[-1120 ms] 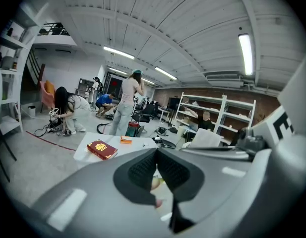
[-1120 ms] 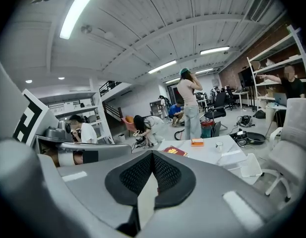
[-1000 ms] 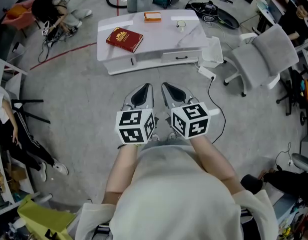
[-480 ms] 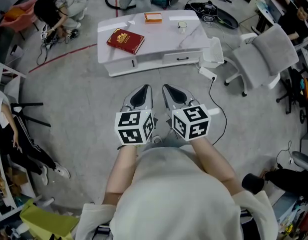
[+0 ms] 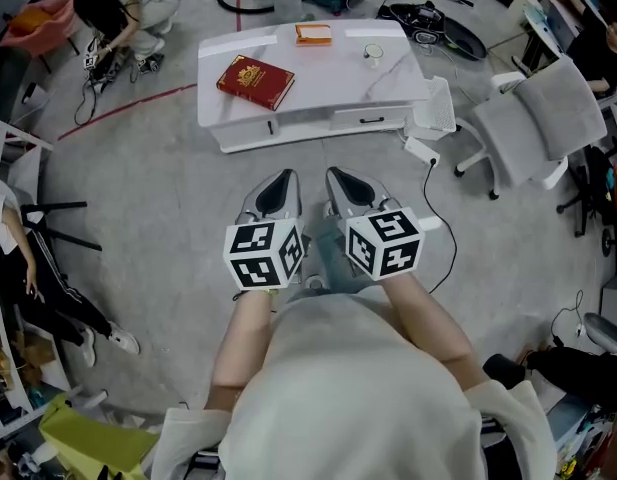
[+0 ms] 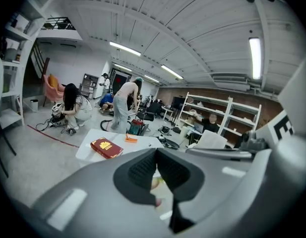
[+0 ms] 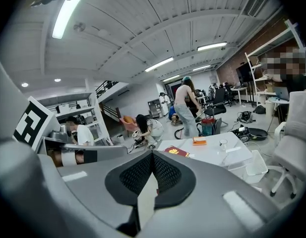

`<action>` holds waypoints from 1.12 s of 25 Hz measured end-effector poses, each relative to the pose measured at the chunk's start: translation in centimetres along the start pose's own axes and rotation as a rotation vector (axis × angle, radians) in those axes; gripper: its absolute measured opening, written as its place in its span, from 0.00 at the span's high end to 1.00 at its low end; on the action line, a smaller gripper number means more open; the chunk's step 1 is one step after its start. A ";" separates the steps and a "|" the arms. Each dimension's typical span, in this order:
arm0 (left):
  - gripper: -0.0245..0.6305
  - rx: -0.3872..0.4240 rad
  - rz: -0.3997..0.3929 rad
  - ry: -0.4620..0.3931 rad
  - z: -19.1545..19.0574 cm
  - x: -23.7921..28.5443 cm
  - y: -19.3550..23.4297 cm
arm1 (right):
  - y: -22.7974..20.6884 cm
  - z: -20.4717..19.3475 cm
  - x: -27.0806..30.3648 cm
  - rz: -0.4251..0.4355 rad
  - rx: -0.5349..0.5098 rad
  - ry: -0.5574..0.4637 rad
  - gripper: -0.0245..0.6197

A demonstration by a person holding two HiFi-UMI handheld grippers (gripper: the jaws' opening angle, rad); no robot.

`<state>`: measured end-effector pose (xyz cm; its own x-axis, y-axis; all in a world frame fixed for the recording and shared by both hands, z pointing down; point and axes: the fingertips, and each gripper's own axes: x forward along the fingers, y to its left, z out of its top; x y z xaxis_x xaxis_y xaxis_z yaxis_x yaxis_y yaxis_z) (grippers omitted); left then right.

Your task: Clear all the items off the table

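A low white table [image 5: 388, 83] stands ahead on the grey floor. On it lie a red book [image 5: 255, 81], a small orange item [image 5: 313, 34] and a small glass cup [image 5: 374, 53]. My left gripper [image 5: 285, 176] and right gripper [image 5: 335, 174] are side by side over the floor, well short of the table, both shut and empty. In the left gripper view the shut gripper [image 6: 156, 152] points toward the book [image 6: 106, 147] and the orange item [image 6: 131, 139]. Past the shut gripper [image 7: 152, 155] in the right gripper view are the book [image 7: 177, 152], orange item [image 7: 199, 142] and cup [image 7: 222, 144].
A white basket [image 5: 435, 108] sits at the table's right end, with a power strip [image 5: 420, 150] and cable on the floor beside it. A grey office chair [image 5: 543, 118] stands to the right. A person [image 5: 123, 8] crouches at the far left, and a vacuum and cables lie behind the table.
Both grippers, still shut, have edged slightly toward the table. The table sits a little larger in the head view.
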<state>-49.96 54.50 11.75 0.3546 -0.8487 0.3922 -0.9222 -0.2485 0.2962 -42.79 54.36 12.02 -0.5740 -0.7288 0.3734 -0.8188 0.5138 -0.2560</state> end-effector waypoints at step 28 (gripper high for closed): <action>0.95 -0.107 0.179 0.014 8.4 19.6 6.3 | -13.9 9.2 17.0 0.139 -0.058 0.104 0.96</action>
<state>-50.07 32.39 14.01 0.1892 -0.8680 0.4591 -0.9495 -0.0425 0.3110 -41.23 30.64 13.70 -0.6757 -0.5996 0.4288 -0.7280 0.6340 -0.2607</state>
